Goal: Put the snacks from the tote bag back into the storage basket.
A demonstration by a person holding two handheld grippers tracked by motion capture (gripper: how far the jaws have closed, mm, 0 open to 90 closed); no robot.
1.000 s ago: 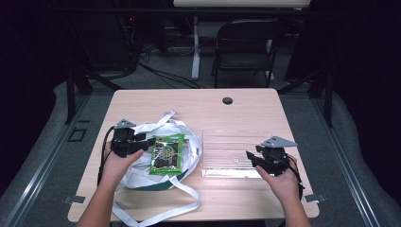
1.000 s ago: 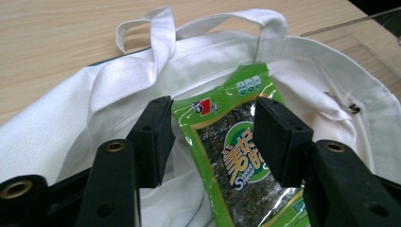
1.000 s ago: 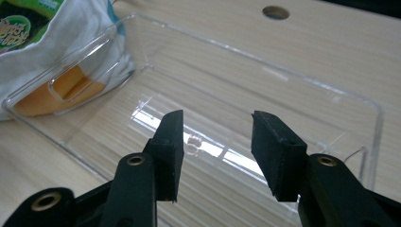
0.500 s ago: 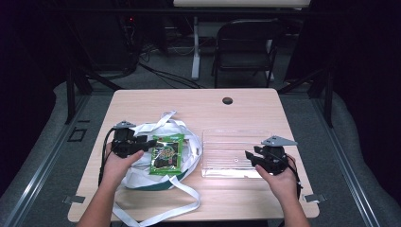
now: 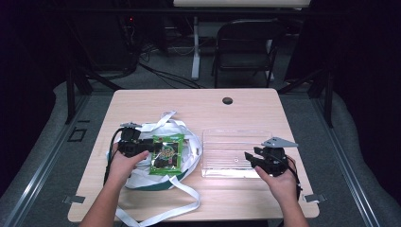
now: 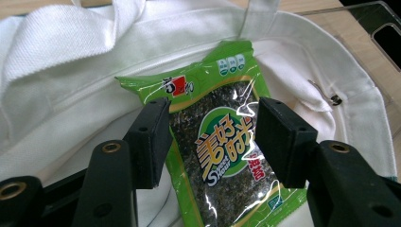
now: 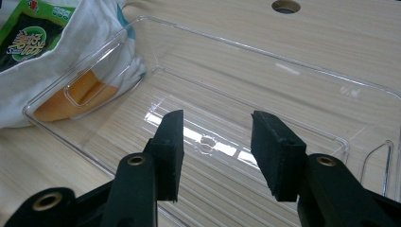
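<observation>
A green seaweed snack packet (image 5: 166,155) lies flat on a white tote bag (image 5: 142,177) at the table's left. My left gripper (image 5: 150,147) points right at it. In the left gripper view the packet (image 6: 222,156) lies between and under the jaws of that gripper (image 6: 213,108), which have just been opening and do not press on it. A clear plastic tray (image 5: 236,142) sits to the right of the bag. My right gripper (image 5: 248,158) stands open at the tray's near right corner. Over the tray's rim (image 7: 302,75), nothing is between the pads of the right gripper (image 7: 218,120).
The bag's long white straps (image 5: 179,189) trail toward the table's front edge. A round cable hole (image 5: 227,100) is in the wooden table (image 5: 189,106) at the back. A folding chair (image 5: 246,47) stands behind the table.
The left gripper has shifted a little toward the near edge, with the packet lying in the same spot on the bag. The right gripper has kept still.
</observation>
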